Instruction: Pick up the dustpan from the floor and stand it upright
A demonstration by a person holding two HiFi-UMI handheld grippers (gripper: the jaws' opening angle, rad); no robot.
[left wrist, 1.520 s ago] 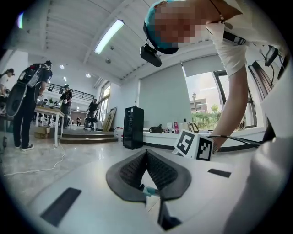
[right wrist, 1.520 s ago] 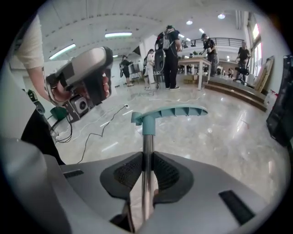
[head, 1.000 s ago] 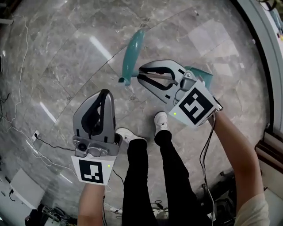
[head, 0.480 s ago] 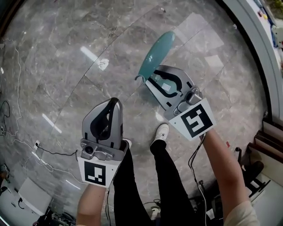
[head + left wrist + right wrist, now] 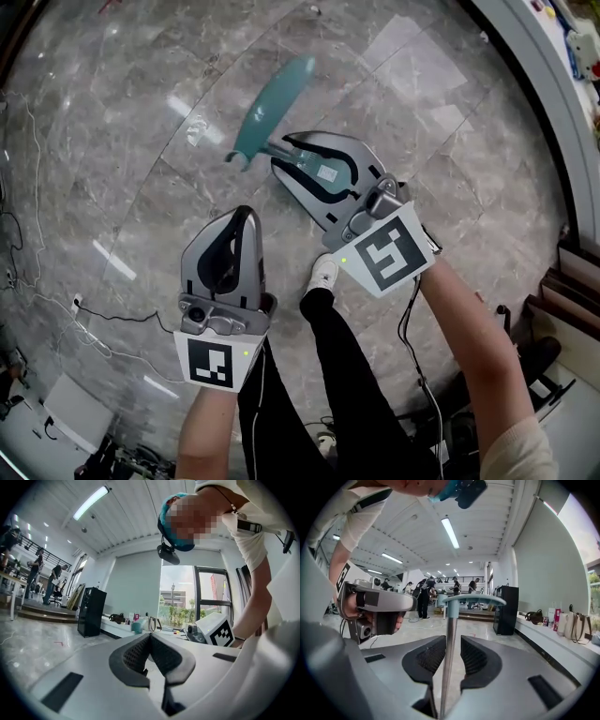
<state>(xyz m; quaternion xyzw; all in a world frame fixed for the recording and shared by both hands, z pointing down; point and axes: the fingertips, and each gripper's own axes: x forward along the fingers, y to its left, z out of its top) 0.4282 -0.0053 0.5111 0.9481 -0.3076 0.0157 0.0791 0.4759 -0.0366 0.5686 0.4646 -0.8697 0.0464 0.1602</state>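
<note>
Gripping the dustpan's [image 5: 275, 101] thin metal handle [image 5: 448, 663], the right claw [image 5: 281, 154] is drawn in narrow. In the right gripper view the rod runs up between the dark ribbed pads [image 5: 432, 656], touching the one on the view's left, with a sliver of space at the other. The teal pan sits at the rod's far end, beyond the claw tips. From above it shows as a long curved shape slanting up and to the right over the grey marble floor [image 5: 112, 141]. From the right claw's [image 5: 451, 641] own camera it appears edge-on, level with the far side of the room, so it is held in the air and not lying on the floor. The left claw [image 5: 240, 217] hangs lower and to the left, well apart from the dustpan. In the left gripper view its [image 5: 150, 637] pads meet at the tips with nothing between them. The right gripper view shows a hand [image 5: 370, 613] wrapped around the left claw's body. Between the arms, the person's black trousers [image 5: 347, 375] and one white shoe [image 5: 323, 272] show below. Cables [image 5: 56, 300] trail across the floor at the left edge. A black cabinet [image 5: 91, 611] stands by the far wall beside a large window [image 5: 180, 597], and people stand further back in the room.
</note>
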